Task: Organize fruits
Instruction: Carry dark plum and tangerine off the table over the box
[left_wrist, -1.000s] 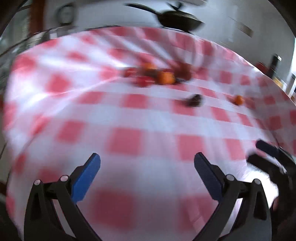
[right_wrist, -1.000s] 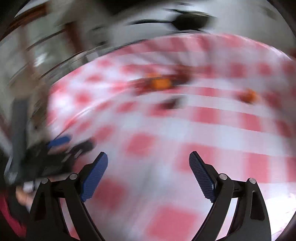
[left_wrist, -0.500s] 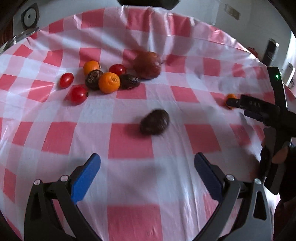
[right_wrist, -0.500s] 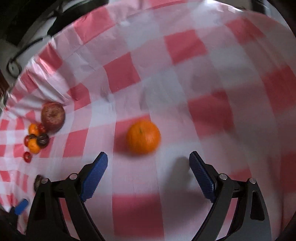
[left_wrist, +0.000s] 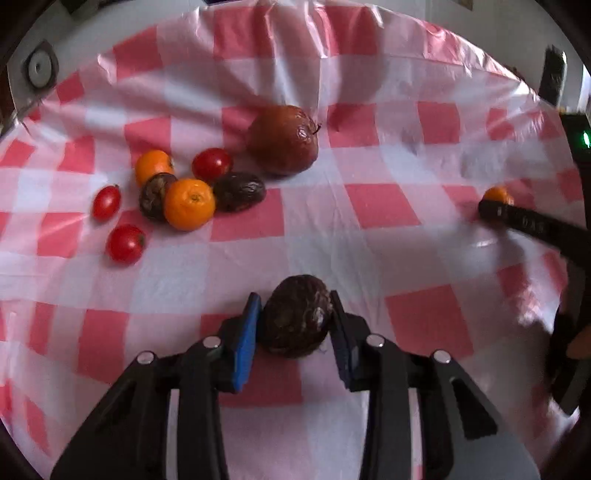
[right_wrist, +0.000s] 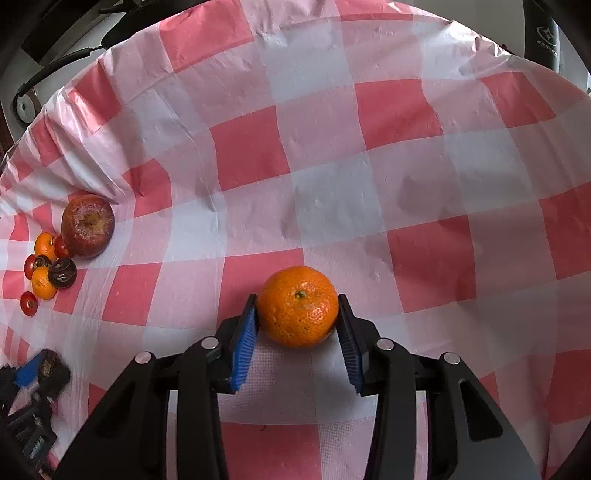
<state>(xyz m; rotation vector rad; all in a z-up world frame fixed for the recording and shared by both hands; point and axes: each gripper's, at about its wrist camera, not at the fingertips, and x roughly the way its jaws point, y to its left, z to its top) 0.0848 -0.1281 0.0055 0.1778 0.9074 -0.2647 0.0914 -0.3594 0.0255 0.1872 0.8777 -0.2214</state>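
Currently, at the far left of the table, which is covered by a red-and-white checked cloth, a cluster of fruit lies together: three small red tomatoes, two small oranges, two dark wrinkled fruits and, at the cluster's right edge, a large reddish-brown apple. Nearer the camera, the left claw has just closed; its blue pads press both sides of a dark wrinkled fruit that rests on the cloth, well apart from the cluster. Further right, the right claw has also just closed, and it is clamped on an orange mandarin, stem end up, sitting on the cloth. In the left wrist view this mandarin shows only partly behind the right claw's black finger, near the table's right side.
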